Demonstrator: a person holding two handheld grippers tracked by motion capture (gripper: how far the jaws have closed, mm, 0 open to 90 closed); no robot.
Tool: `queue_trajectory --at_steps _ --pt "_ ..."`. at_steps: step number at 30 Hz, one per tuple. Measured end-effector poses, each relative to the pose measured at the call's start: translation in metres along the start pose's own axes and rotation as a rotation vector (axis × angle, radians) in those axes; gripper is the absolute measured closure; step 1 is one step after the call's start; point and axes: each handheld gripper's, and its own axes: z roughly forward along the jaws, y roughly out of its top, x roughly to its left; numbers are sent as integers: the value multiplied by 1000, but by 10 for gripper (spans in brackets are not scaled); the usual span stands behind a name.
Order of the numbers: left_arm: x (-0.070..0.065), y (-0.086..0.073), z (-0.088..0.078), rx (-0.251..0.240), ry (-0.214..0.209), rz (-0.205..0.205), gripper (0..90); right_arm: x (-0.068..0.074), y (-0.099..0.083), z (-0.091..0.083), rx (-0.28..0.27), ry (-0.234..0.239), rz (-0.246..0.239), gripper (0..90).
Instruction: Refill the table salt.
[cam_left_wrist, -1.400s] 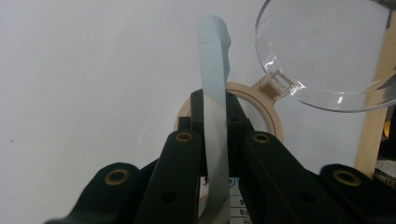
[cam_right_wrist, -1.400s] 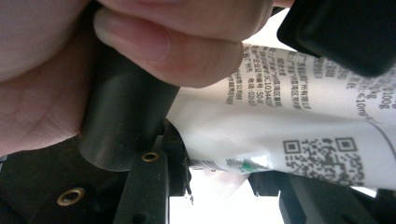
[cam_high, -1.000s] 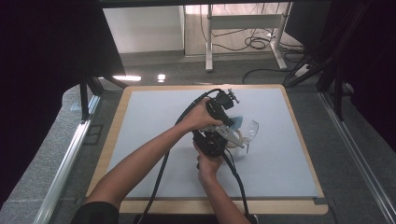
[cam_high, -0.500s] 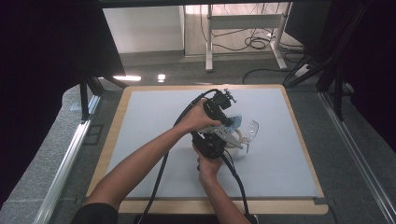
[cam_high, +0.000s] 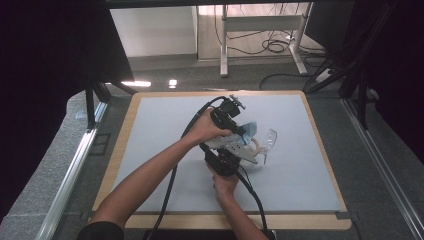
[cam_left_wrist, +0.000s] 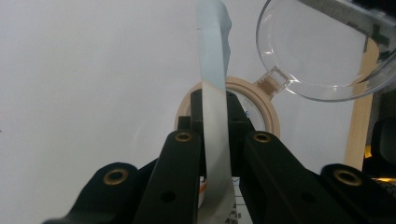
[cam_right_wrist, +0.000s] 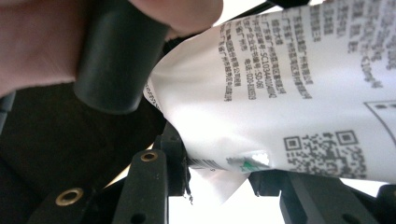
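Left gripper (cam_high: 235, 131), mid-counter, clamped edge-on upon a pale blue-and-white sachet (cam_left_wrist: 214, 112); lower end of the strip cut off at the bottom of the left gripper view. Beyond the jaws, half hidden behind the sachet, a beige cup rim (cam_left_wrist: 267, 108) with a clear hinged lid (cam_left_wrist: 313, 51) flipped open to the right. Right gripper (cam_high: 224, 161), just nearer on the counter (cam_high: 150, 125), closed on the sachet's printed white lower part (cam_right_wrist: 289, 93); small print too blurred to read. Far-left part of that view blocked by the other gripper's black body and a hand (cam_right_wrist: 32, 42).
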Motion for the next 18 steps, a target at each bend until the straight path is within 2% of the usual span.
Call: queue_trajectory --at_steps 7,18 --pt "1 -7 -7 -34 -11 -6 867 -2 -6 -4 35 -3 -53 636" --pt "5 -12 -13 -64 -29 -25 868 -10 -10 -13 102 -10 -100 629"
